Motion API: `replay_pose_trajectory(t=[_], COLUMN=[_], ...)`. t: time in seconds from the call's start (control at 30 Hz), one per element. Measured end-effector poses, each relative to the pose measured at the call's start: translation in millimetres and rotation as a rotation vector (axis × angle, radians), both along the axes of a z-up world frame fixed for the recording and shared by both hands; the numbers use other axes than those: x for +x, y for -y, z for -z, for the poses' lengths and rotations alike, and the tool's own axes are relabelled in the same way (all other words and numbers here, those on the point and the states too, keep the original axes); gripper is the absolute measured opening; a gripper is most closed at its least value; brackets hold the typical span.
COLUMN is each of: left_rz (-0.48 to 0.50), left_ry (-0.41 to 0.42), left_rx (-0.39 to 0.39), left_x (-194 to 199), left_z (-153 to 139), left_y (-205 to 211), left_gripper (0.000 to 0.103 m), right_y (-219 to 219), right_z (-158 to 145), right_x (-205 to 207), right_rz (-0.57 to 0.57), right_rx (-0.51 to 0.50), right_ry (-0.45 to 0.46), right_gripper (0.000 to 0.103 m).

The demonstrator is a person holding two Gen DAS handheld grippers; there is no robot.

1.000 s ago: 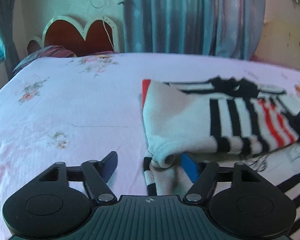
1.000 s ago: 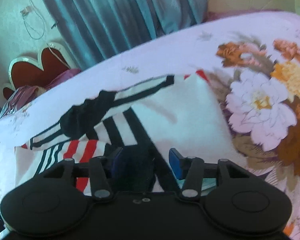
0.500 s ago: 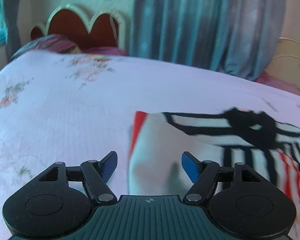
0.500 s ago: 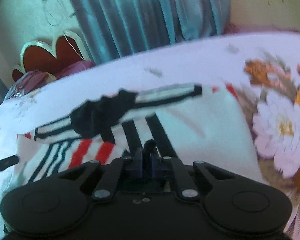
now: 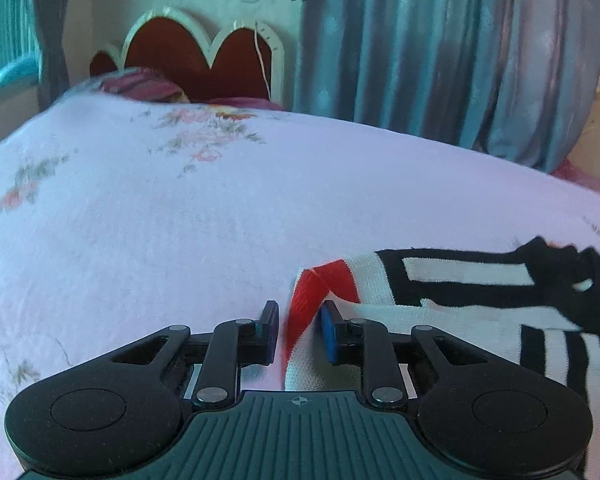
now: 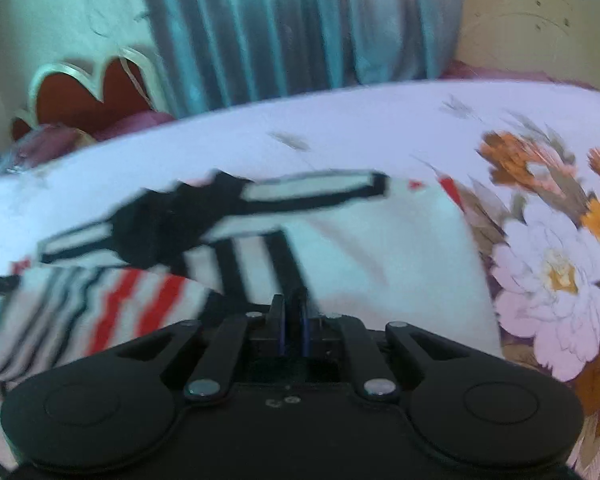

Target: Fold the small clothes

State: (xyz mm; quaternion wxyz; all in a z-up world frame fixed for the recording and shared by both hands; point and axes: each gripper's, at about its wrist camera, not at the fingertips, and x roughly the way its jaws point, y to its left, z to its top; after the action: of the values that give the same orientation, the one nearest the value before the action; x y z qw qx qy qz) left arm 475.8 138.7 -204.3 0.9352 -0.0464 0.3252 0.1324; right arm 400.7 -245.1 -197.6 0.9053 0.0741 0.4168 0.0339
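1. Nearest in the left wrist view, the left gripper is seen with its jaws drawn in; they have just been closing, and the red-edged corner of the sweater stands between them. The blue pad on one side touches the knit, while a sliver of gap shows at the other pad, so a firm pinch cannot be confirmed.
2. Nearest in the right wrist view, the right gripper is seen pressed together, with only a thin dark slit left between its pads. The near edge of the sweater runs in under its tips and seems to be caught there, though blur hides the contact itself.
3. Just beyond both grippers, the sweater is laid flat on the bed, toward the near edge and to the right of the bed's middle. A plain white panel is folded over the black and red stripes, so at least one fold is judged done.
4. Further back, a black bow with striped bands is seen along the sweater's far edge.
5. A further fold, with the near edge carried toward the far edge, is judged still to be made.
6. Farthest off, a scalloped headboard and grey-blue curtains are seen behind the bed.
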Motion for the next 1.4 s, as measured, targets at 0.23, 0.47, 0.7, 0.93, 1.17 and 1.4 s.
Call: replay_pose_trajectory(t=[0.23,0.47,0.7,0.93,1.17,1.4], left_rz=[0.034,0.151,0.207,0.204,0.173,0.134], left_ry=[0.008,0.040,-0.022,-0.031,-0.067,-0.087], left_rx=[0.089,0.044,0.018,0.059,0.082,0.088], left_x=[-25.8,-82.4,-109.1,-119.7,-112.7,-112.7], left_z=[-26.6,-48.1,-24.2,-9.0,-13.3,-19.5], left_y=[17.2,55.3,95.0,86.7,94.1,99.1], left_gripper=[0.023,0.023,0.023,0.023,0.023,0.024], right_y=[2.1,-14.8,-57.0,-31.8,-28.3,-22.9], right_z=[-16.1,-40.3,-20.7,-7.9,-11.0,-17.3], right_x=[-8.5,-14.7,-22.5,-33.8,-32.5,-31.4], right_rz=[0.008,-0.070,-0.209,-0.193,-0.215,-0.211], right_rx=[-0.009,0.071,0.058,-0.110,-0.119,-0.083], right_ry=[0.051,0.082,-0.011,-0.003,-0.028,-0.041], right_gripper=[0.025,0.025,0.024,0.022,0.025,0.028])
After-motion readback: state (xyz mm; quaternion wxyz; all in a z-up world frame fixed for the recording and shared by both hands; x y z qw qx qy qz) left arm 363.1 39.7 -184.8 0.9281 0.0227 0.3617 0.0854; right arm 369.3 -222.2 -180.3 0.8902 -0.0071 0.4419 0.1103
